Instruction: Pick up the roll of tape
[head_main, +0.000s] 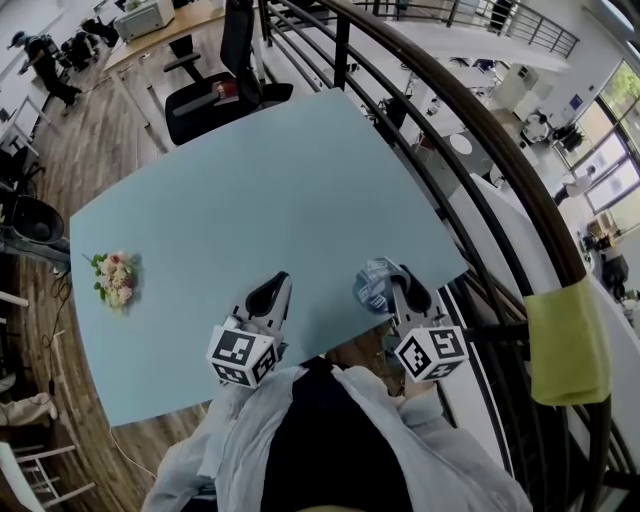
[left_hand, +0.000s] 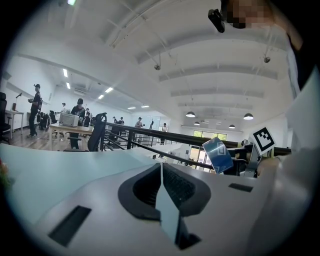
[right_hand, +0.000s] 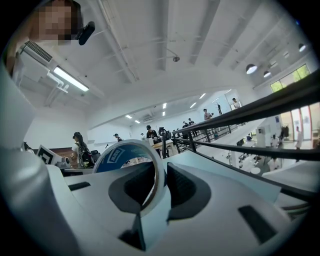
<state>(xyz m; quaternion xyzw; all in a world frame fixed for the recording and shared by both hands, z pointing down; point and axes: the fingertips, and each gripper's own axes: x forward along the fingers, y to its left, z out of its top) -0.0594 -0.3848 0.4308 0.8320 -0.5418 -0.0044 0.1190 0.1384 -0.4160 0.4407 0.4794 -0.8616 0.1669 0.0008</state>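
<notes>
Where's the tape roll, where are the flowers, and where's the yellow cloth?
tape roll (head_main: 375, 284): head view, its blue printed side.
flowers (head_main: 115, 279): head view, middle of the bunch.
yellow cloth (head_main: 565, 340): head view, middle of its front.

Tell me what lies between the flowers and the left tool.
Only bare table between the flowers and the left tool, seen in the head view.

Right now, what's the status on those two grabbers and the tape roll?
Right gripper shut on roll of tape, held above table. Left gripper shut, empty. Flowers well off left, no obstruction.
</notes>
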